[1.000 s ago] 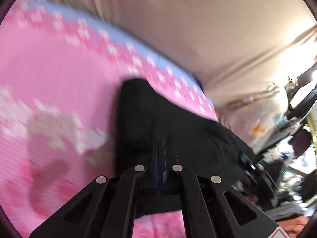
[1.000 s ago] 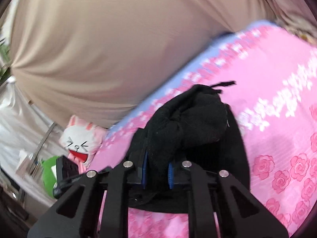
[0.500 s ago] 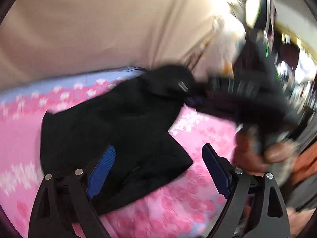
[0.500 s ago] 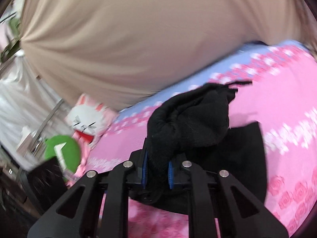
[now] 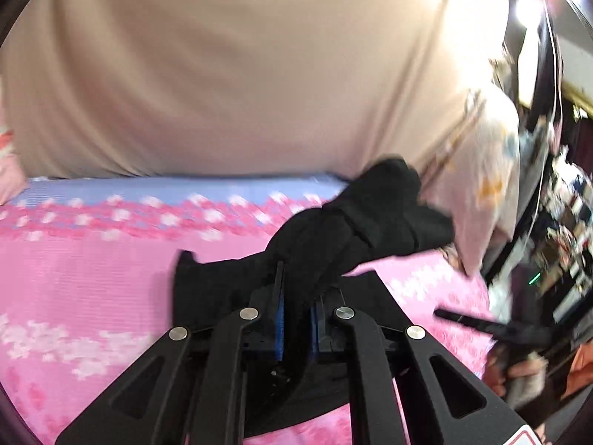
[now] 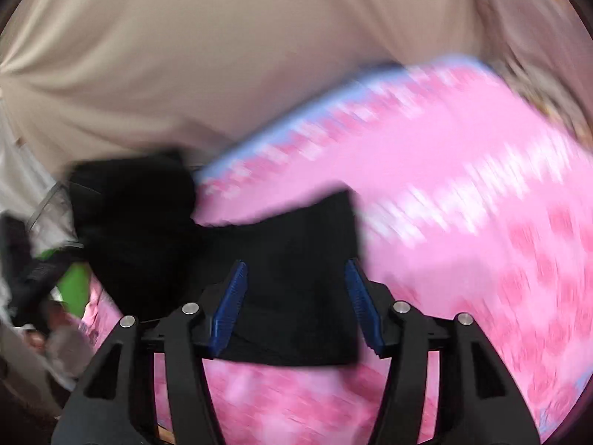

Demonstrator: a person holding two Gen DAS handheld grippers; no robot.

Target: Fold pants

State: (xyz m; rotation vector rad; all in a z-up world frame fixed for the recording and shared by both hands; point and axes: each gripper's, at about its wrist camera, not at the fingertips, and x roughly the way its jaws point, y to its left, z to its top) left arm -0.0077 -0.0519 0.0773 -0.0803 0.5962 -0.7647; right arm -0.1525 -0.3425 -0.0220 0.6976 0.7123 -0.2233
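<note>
We look across a bed under a pink floral sheet (image 5: 92,278) with a pale blue band along its far edge. A beige curtain (image 5: 241,74) hangs behind that edge. At the bed's right corner a pale printed pillow (image 5: 489,185) leans beside cluttered shelves (image 5: 567,215) under a bright lamp (image 5: 528,9).

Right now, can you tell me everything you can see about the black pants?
The black pants look like soft, thick knit cloth with no pattern. One part lies flat on the pink flowered bed cover. Another part is bunched up and lifted off the bed, pinched between the blue pads of the left gripper. The right gripper hovers over the flat part with its jaws opening and its pads clear of the cloth. The pictures are blurry, so seams and pockets cannot be made out.
</note>
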